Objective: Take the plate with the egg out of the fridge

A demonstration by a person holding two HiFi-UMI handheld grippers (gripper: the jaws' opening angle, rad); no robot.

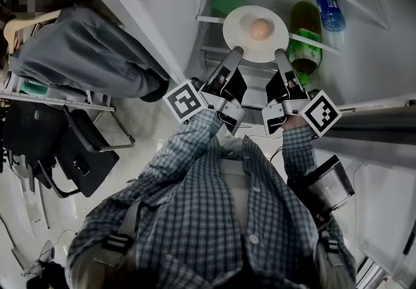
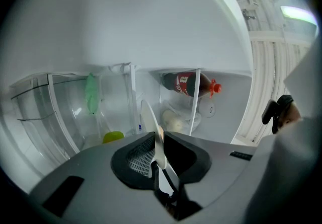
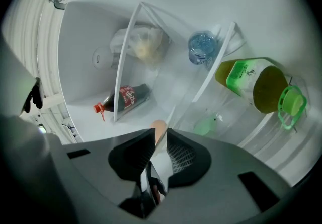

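Observation:
A white plate carrying a brown egg hangs in front of the open fridge shelves. My left gripper is shut on the plate's near-left rim, and my right gripper is shut on its near-right rim. In the left gripper view the plate runs edge-on between the jaws of the left gripper. In the right gripper view the plate's rim sits pinched in the right gripper, with the egg peeking just above the jaws.
A green bottle lies right of the plate, a blue water bottle beyond it. A cola bottle and a bagged food item lie deeper on the shelves. The fridge door stands left; a person in grey sits further left.

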